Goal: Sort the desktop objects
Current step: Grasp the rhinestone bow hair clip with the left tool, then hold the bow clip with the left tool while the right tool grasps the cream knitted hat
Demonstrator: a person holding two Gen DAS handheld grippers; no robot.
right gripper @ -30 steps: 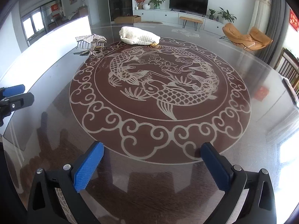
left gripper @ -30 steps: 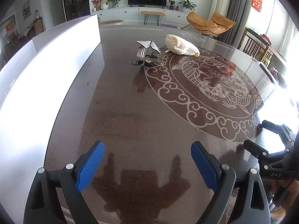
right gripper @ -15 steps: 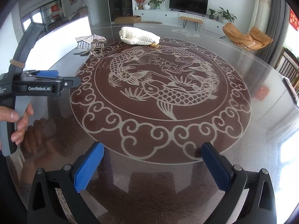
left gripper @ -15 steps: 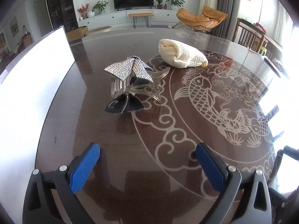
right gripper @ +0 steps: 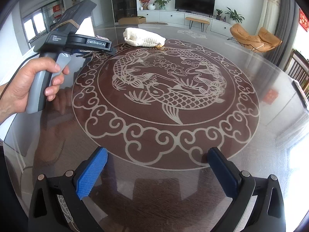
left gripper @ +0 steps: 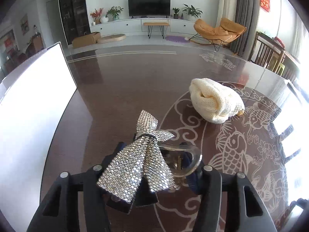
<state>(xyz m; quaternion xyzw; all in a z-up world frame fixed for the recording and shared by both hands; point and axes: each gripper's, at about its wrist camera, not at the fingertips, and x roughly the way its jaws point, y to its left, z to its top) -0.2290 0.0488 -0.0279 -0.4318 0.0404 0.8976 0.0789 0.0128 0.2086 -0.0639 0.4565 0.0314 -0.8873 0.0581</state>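
A hair clip (left gripper: 139, 166) with a glittering silver bow and a clear claw sits between the fingers of my left gripper (left gripper: 154, 164). Its jaws are closing, with their sides against the clip and the bow covering the blue pads. In the right wrist view a person's hand (right gripper: 23, 85) holds that left gripper (right gripper: 100, 53) at the table's far left, and a bit of the sparkly clip (right gripper: 101, 37) shows above it. My right gripper (right gripper: 157, 166) stands open over the near edge of the table with nothing between its pads. A cream knitted cloth (left gripper: 214, 100) lies beyond the clip.
The round dark table (right gripper: 270, 135) has a glass top with a carp-and-cloud pattern. A bright white panel (left gripper: 32, 100) runs along its left side. The knitted cloth (right gripper: 143, 38) lies at the far rim of the pattern. Chairs stand beyond the right edge.
My left gripper has moved forward to the hair clip, and its jaws have narrowed around it. The right gripper has stayed where it was.
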